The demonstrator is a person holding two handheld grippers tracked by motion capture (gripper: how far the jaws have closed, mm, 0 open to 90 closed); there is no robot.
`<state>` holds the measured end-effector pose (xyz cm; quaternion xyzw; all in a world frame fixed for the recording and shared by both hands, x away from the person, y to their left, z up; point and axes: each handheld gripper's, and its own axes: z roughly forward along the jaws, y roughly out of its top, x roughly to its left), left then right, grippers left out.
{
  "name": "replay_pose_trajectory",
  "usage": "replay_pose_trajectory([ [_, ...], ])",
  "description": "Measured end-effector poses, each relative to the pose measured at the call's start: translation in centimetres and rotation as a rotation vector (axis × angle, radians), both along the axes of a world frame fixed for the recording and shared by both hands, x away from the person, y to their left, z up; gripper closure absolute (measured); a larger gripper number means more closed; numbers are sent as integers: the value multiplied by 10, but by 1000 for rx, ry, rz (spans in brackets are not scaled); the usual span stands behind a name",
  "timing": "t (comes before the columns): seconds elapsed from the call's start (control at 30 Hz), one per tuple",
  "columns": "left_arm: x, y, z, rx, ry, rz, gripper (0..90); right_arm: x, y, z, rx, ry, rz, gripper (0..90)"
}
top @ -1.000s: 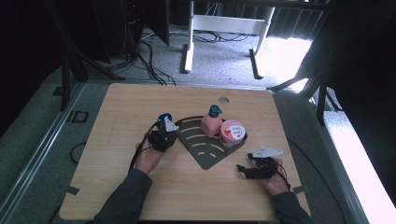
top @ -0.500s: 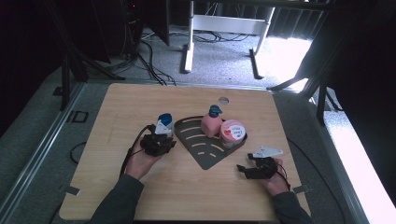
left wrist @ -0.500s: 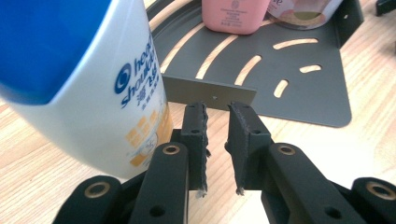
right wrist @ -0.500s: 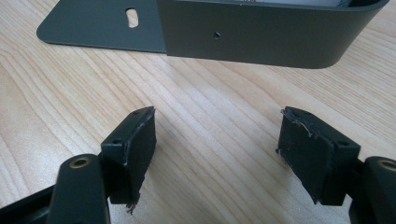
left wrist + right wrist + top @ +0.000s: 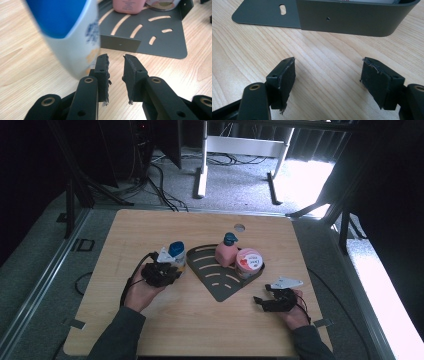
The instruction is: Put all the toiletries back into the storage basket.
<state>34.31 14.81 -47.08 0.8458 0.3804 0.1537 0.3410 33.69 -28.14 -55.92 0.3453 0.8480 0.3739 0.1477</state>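
Two toiletries already stand in the dark slotted corner rack (image 5: 220,282) at the middle of the wooden table (image 5: 200,330): a pink pump bottle (image 5: 226,252) and, touching it on the right, a round tub with a pink-and-white lid (image 5: 248,261), both against the rack's back wall. A third item, a white bottle with a blue cap (image 5: 172,256), stands upright on the tabletop just beside the rack's left edge, outside it. The left gripper (image 5: 115,65) has just been opening its jaws, which now show a narrow gap with nothing between them; the white bottle rises close by, to the left of the jaws, and no pad presses it. By the look of it, the bottle has been set down and let go, so whether it belongs in the rack or where it stands cannot be told. The right gripper (image 5: 328,75) waits low over bare wood near the rack's curved front wall, its jaws wide apart and empty. The rack's slotted floor lies open in front of the two items, leaving room for a third; its low side tab stands between that space and the white bottle. Cables and the legs of a stand lie on the grey floor beyond the table.
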Motion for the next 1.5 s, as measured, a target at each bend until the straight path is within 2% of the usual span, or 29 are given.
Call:
replay_pose_trajectory([
  [0.4, 4, 16, 9, -6, -9, 53, 677, 0, 0, 0, -2, -1, 1, 273],
  [0.67, 8, 25, 10, -1, -14, 91, 571, 0, 0, 0, 0, 0, 1, 273],
  [0.7, 10, 25, 10, 3, -15, 93, 545, 0, 0, 0, -1, -1, 1, 273],
  [0.83, 16, 25, 10, 8, -7, 88, 532, 0, 0, 0, -2, -1, 1, 273],
  [0.93, 20, 22, 11, 29, -6, 81, 505, 0, 0, 0, -1, -3, 2, 272],
  [1.13, 29, 17, 12, 39, 2, 63, 504, 0, 0, 0, -1, -2, 2, 272],
  [1.2, 29, 15, 13, 55, 5, 50, 507, 0, 0, 0, -1, 0, 1, 273],
  [1.27, 29, 12, 15, 71, 3, 42, 534, 0, 0, 0, 0, 0, 1, 272],
  [1.4, 29, 11, 16, 70, 8, 34, 577, 0, 0, 0, -1, 0, 1, 273],
  [1.5, 26, 10, 18, 95, 23, 36, 603, 0, 0, 0, -1, 0, 1, 272],
])
